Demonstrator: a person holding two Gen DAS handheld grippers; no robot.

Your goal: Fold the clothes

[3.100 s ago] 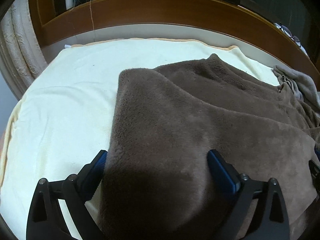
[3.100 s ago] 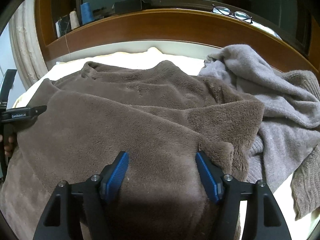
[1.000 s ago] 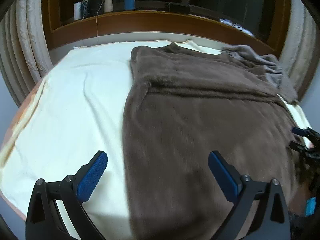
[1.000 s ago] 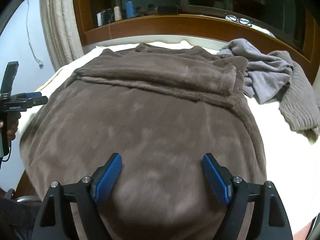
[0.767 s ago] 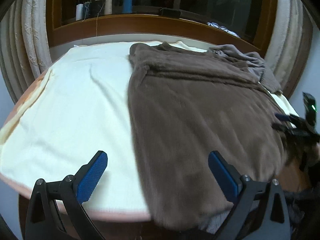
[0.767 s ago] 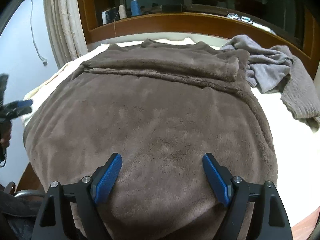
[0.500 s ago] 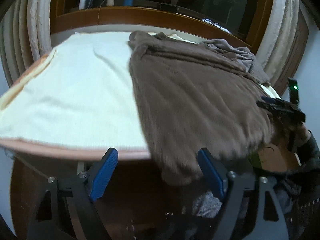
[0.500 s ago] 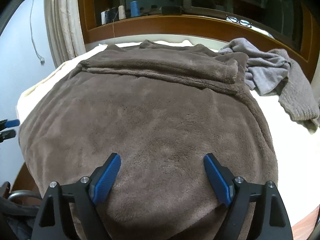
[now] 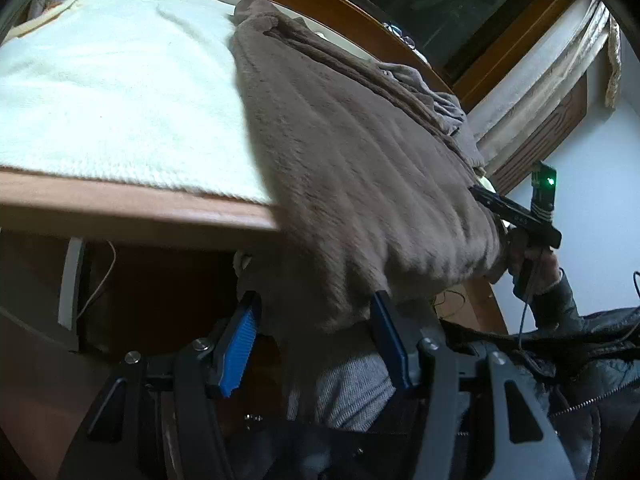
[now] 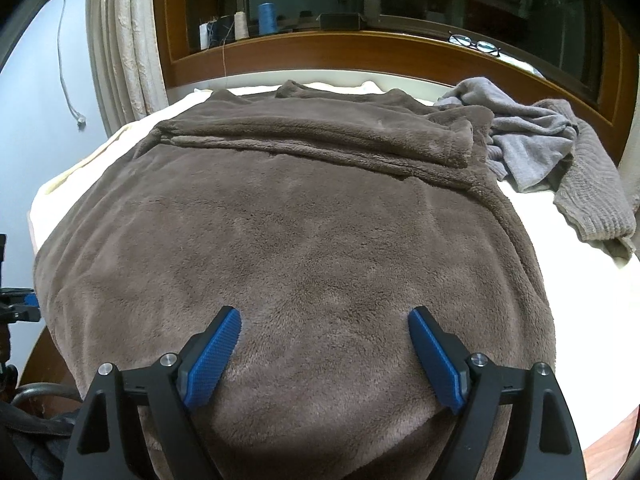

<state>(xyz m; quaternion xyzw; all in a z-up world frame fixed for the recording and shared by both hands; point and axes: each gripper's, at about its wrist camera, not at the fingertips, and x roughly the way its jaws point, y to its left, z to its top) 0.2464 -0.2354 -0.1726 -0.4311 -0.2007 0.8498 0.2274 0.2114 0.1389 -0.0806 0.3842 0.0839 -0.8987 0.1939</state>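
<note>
A brown fleece garment (image 10: 304, 216) lies spread on the cream-covered bed, its sleeves folded across the far end, its near hem hanging over the bed's edge (image 9: 352, 280). My left gripper (image 9: 316, 328) is open, low below the bed's edge, with the hanging left hem corner between its blue pads, not pinched. My right gripper (image 10: 324, 340) is open just above the hem at the near right. It also shows in the left wrist view (image 9: 516, 216) at the garment's far corner.
Grey knit clothes (image 10: 556, 152) lie in a heap at the far right of the bed. A wooden headboard shelf (image 10: 360, 44) holds thread spools (image 10: 266, 18) and glasses (image 10: 474, 44). The cream bed cover (image 9: 112, 92) stretches left of the garment. Curtains hang at the left.
Both grippers have pulled back from the sleeves to the near hem. The left one has dropped below the bed's edge, tilted, and narrowed around the hanging corner.
</note>
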